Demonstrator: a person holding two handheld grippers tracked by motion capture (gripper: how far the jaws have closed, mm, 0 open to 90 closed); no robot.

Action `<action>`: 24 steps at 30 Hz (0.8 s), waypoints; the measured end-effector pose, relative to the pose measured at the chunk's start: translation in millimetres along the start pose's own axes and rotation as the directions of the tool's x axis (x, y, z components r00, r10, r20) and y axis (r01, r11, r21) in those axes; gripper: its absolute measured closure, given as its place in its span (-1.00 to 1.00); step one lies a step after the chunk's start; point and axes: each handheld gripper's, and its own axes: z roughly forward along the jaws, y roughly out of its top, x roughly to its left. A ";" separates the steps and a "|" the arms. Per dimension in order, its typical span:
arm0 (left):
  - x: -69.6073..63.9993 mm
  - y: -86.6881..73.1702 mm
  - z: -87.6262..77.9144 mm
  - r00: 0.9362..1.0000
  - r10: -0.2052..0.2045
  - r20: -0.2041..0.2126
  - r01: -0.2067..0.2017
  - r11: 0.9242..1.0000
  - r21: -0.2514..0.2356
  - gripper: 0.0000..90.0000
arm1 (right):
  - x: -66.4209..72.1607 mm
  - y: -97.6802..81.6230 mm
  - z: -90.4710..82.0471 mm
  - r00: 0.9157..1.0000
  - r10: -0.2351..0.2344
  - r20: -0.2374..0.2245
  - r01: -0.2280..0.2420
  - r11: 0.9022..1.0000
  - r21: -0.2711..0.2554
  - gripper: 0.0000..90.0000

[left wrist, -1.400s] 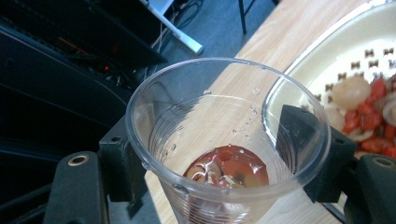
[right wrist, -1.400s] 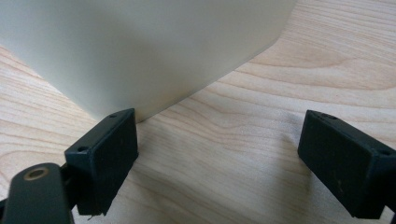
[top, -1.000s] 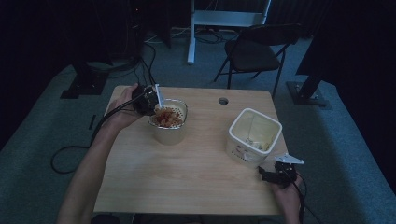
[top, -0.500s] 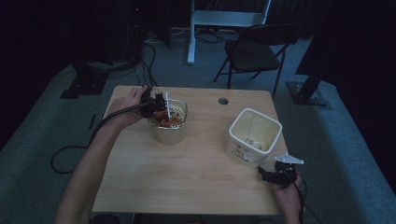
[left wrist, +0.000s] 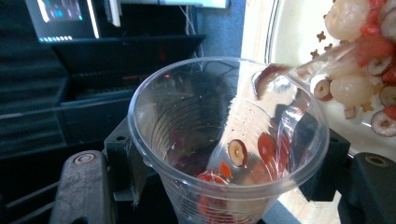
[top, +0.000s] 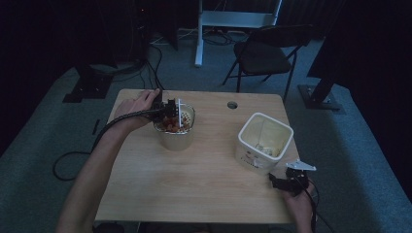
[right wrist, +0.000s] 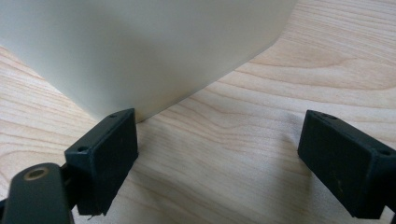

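Observation:
My left gripper (top: 170, 109) is shut on a clear plastic cup (top: 180, 114), tipped on its side over a pale bowl (top: 176, 138) at the table's back left. In the left gripper view the cup (left wrist: 219, 135) sits between the two black jaws, with red and brown fruit slices clinging inside, and its mouth faces the bowl (left wrist: 299, 32) of mixed fruit pieces. My right gripper (top: 280, 183) rests open near the table's front right corner, beside a white bin (top: 265, 140). Between its jaws is bare wooden table (right wrist: 261, 116), and the bin's wall (right wrist: 140, 46) is just ahead.
A round cable hole (top: 232, 105) is in the table's back edge. Behind the table stand a folding chair (top: 265, 53) and a desk leg (top: 198, 34) on grey carpet. Cables trail on the floor at the left (top: 68, 160).
My left hand has carried the cup to the right, from beside the bowl's left rim to over the bowl, tipping it further. The right gripper has stayed put.

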 end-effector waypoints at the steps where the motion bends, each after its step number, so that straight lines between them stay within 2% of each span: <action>1: 0.6 0.1 0.0 1.000 0.003 -0.002 -0.003 1.000 0.000 -0.28 | 0.0 0.0 0.0 1.000 0.000 0.000 0.000 1.000 0.000 -0.74; 3: 0.6 0.3 -0.1 1.000 0.006 -0.008 -0.006 1.000 0.005 -0.28 | 0.0 0.0 0.0 1.000 0.000 0.000 0.000 1.000 0.000 -0.74; 4: 0.9 1.3 -1.4 1.000 0.023 -0.016 -0.023 1.000 0.007 -0.28 | 0.0 0.0 0.0 1.000 0.000 0.000 0.000 1.000 0.000 -0.74; 5: 0.0 2.4 -3.0 1.000 0.017 -0.015 -0.017 1.000 -0.001 -0.28 | 0.0 0.0 0.0 1.000 0.000 0.000 0.000 1.000 0.000 -0.74; 8: -0.2 4.4 -3.6 0.999 0.043 -0.026 -0.043 0.999 0.001 -0.28 | -0.1 0.0 0.0 1.000 -0.001 0.000 0.001 1.000 0.000 -0.74; 11: -1.4 4.1 -0.2 0.999 0.047 -0.025 -0.046 0.999 0.013 -0.28 | -0.1 0.0 0.0 1.000 -0.001 0.000 0.001 1.000 0.000 -0.74; 13: -2.8 5.5 -1.8 0.998 0.054 -0.032 -0.054 0.999 0.005 -0.28 | 0.0 0.0 0.0 1.000 0.000 0.000 0.000 1.000 0.000 -0.74; 14: -2.5 6.1 -2.2 0.997 0.069 -0.035 -0.068 0.998 0.003 -0.28 | 0.0 0.0 0.0 1.000 0.000 0.000 0.000 1.000 0.000 -0.74; 19: -1.2 3.9 -0.1 0.997 0.063 -0.037 -0.062 0.998 0.019 -0.28 | 0.0 0.0 0.0 1.000 0.000 0.000 0.000 1.000 0.000 -0.74; 20: 1.9 0.8 -2.8 0.998 0.051 -0.043 -0.051 0.999 0.006 -0.27 | 0.0 0.0 0.0 1.000 0.000 0.000 0.000 1.000 0.000 -0.74; 24: 4.0 -4.4 -0.8 0.998 0.035 -0.043 -0.034 0.999 0.026 -0.27 | 0.0 0.0 0.0 1.000 0.001 0.000 -0.001 1.000 0.000 -0.74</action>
